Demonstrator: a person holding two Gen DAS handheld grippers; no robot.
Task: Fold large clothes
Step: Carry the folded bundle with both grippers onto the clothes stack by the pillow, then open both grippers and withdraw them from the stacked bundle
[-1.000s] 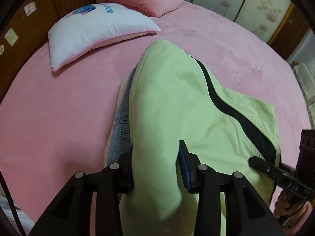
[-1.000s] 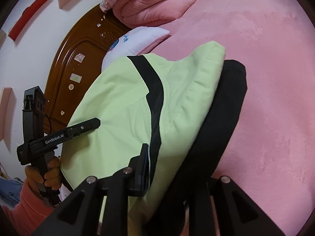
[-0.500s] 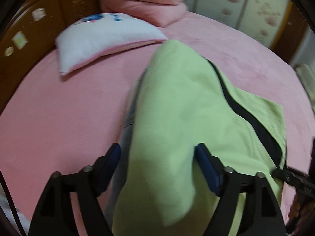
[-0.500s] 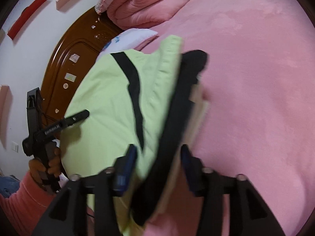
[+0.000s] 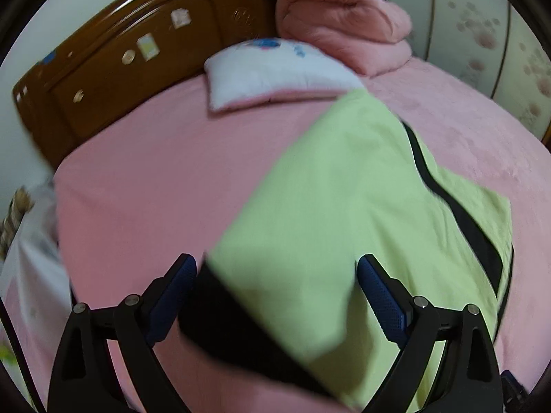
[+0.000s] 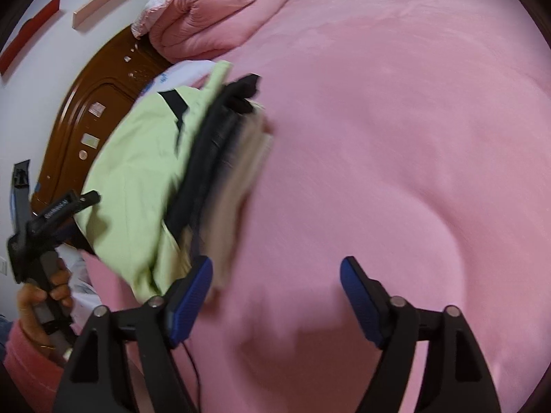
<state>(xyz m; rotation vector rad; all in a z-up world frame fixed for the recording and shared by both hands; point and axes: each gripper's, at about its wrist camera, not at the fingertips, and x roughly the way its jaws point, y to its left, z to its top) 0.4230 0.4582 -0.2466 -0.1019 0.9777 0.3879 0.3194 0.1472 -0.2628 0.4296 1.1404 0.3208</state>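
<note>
A light green garment with black stripes [image 5: 344, 213] lies folded on top of a stack of folded clothes on the pink bed. My left gripper [image 5: 275, 296] is open, its blue pads either side of the garment's near edge, not pinching it. In the right wrist view the stack [image 6: 193, 172] shows the green piece above dark and beige layers [image 6: 237, 172]. My right gripper [image 6: 275, 292] is open and empty over bare pink bedding, just right of the stack. The left gripper [image 6: 55, 206] shows at the far left, held in a hand.
A white pillow [image 5: 275, 72] and a folded pink quilt [image 5: 344, 24] lie at the head of the bed, against a brown wooden headboard [image 5: 120, 69]. The pink bed cover [image 6: 396, 137] spreads wide to the right. Wardrobe doors with flower print [image 5: 499, 34] stand beyond.
Both grippers have opened and let go of the green garment, which now rests on the stack. Both have drawn back; the right one has swung to the right, off the clothes.
</note>
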